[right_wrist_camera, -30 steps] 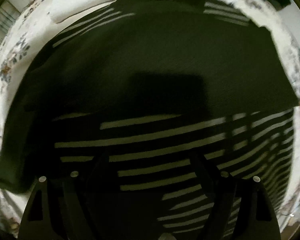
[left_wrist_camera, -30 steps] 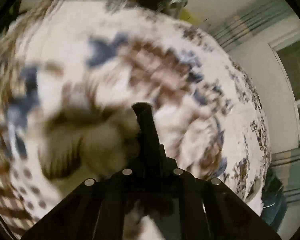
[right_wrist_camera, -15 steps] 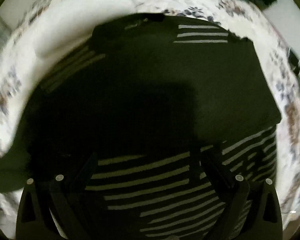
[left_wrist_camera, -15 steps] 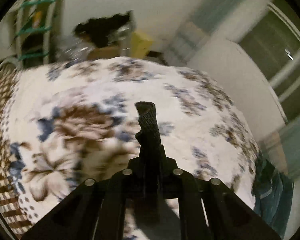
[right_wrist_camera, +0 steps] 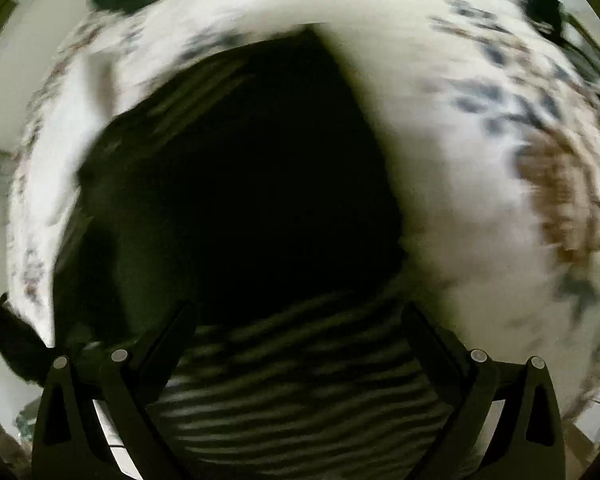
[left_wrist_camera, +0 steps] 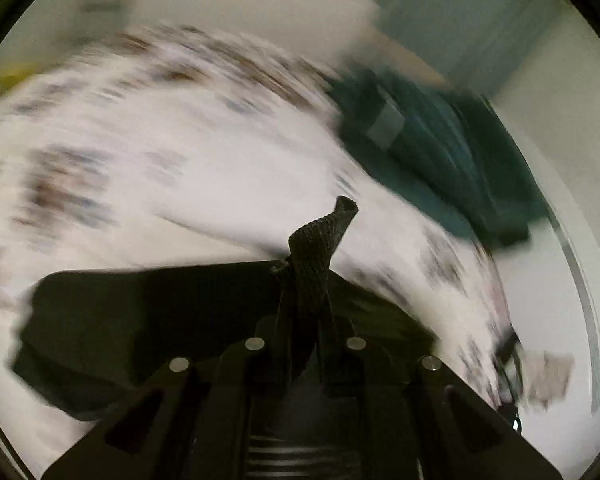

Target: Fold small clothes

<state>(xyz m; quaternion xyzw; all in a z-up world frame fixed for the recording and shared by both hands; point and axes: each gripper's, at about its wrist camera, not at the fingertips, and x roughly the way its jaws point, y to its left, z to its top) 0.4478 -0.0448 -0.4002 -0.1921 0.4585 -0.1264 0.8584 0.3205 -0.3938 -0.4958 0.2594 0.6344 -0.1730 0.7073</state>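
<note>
Left wrist view: my left gripper jaws are pinched on a corner of the dark striped top, which lies partly folded on the floral bed. Right gripper jaws wide, holding nothing. More folds left, I'd guess. Teal clothes far right.

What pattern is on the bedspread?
Floral, brown and blue on white bedspread; right wrist view shows it best.
</note>
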